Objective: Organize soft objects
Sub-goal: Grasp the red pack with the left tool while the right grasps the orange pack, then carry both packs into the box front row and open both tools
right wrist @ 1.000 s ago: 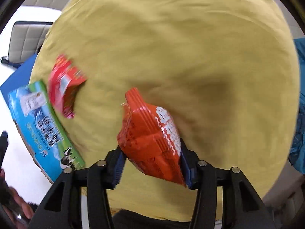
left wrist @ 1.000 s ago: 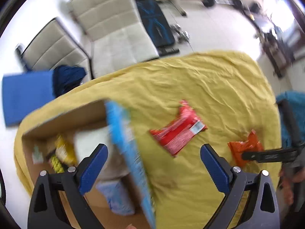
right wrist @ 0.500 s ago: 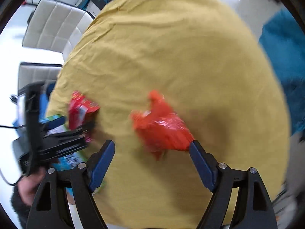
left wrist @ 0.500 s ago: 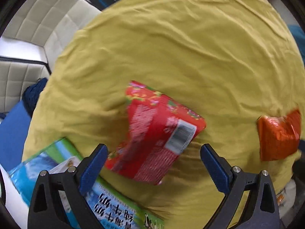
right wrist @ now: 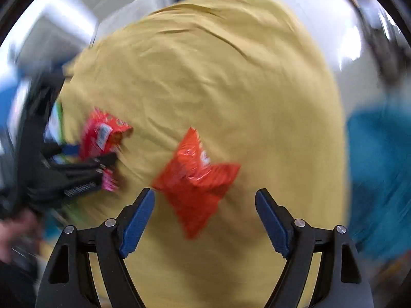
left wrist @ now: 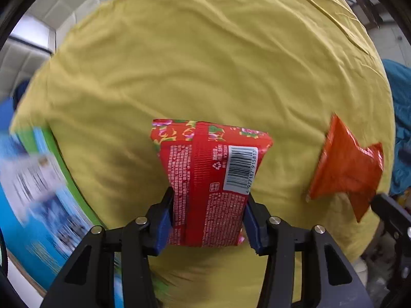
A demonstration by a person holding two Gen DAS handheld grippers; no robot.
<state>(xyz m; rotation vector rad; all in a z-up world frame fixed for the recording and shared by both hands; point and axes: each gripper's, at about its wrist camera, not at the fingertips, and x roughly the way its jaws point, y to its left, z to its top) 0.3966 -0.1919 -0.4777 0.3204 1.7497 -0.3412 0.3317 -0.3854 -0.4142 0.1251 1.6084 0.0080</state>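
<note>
Left jaws clamped on red snack packet; right jaws spread above orange packet.

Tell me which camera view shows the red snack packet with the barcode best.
The left wrist view: the red packet fills the centre, sharp, barcode readable, clamped in the left tool. The right wrist view shows it small and blurred at the left, partly hidden by that tool.
</note>
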